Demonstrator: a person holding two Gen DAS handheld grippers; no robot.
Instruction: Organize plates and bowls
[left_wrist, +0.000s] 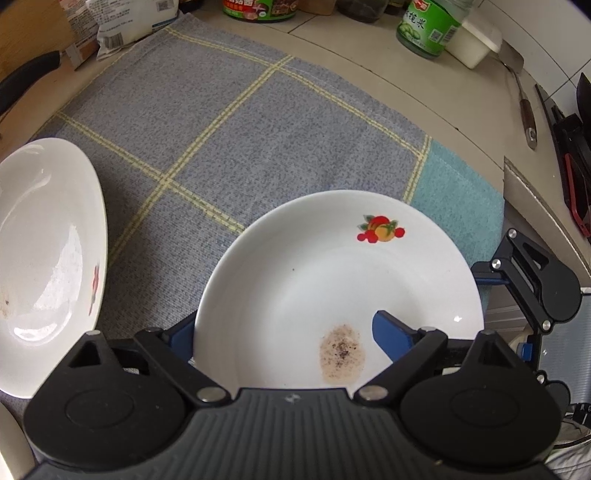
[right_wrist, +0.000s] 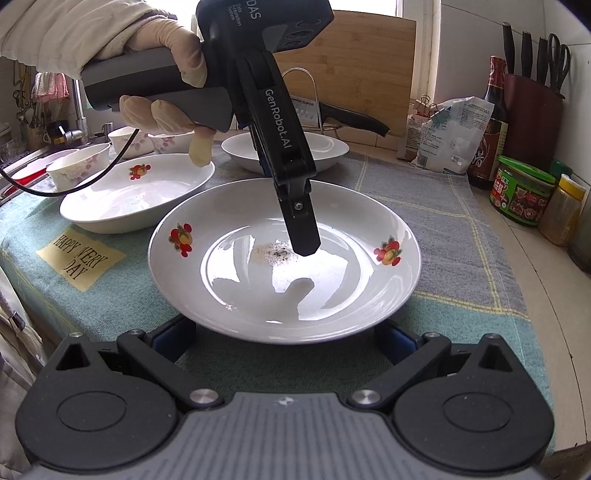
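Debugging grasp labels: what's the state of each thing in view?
centre plate, upright on cloth, speckled residue inside
side plate, upright, apart from centre plate
left gripper, open, fingers straddle centre plate's rim
right gripper, open, at centre plate's near edge
green-lidded jar, closed

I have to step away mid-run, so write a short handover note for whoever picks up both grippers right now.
Left gripper: straddles the near rim of the stained fruit-print plate, one finger inside, one outside; not clamped.
Right gripper: open, low at that plate's opposite edge, holding nothing.
Second fruit-print plate and plain white plate lie separately on the cloth; floral bowls sit by the sink.
Done: nothing stacked. Left: stack plates, gather bowls.
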